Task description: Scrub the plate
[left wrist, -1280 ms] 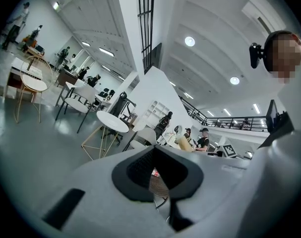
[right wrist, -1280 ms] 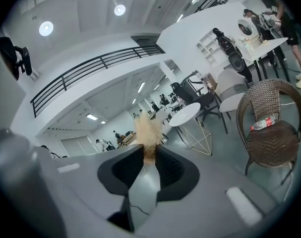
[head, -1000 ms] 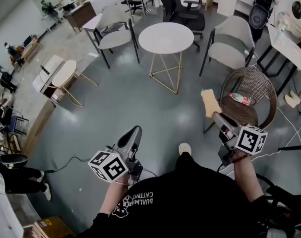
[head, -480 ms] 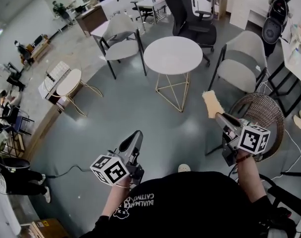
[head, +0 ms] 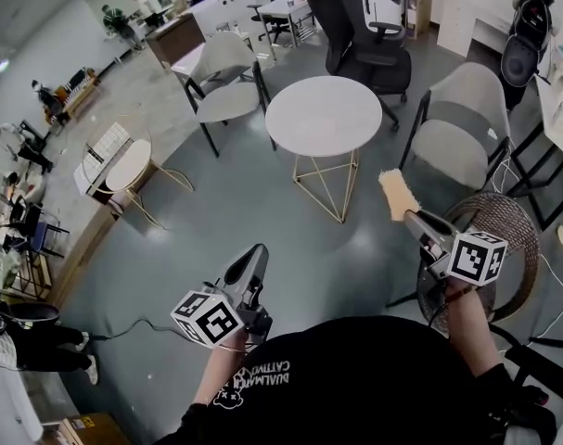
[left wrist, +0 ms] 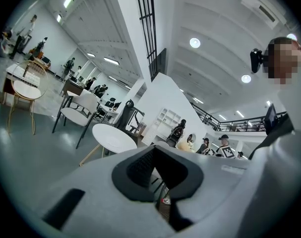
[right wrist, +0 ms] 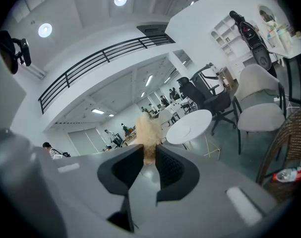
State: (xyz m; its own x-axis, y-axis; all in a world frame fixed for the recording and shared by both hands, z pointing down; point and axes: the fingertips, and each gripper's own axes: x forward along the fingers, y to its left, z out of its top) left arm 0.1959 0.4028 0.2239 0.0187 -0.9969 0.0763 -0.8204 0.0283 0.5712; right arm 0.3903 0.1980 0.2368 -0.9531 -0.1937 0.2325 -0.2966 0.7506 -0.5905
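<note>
Your right gripper (right wrist: 149, 156) is clamped on a tan sponge (right wrist: 148, 130), with its jaws pressing both sides. Your left gripper (left wrist: 155, 158) is closed, with nothing between its jaws. The right gripper view shows a pale plate (right wrist: 182, 131) lying on the round white table (right wrist: 203, 118). In the head view that tabletop (head: 323, 114) looks plain and stands well ahead of both grippers.
</note>
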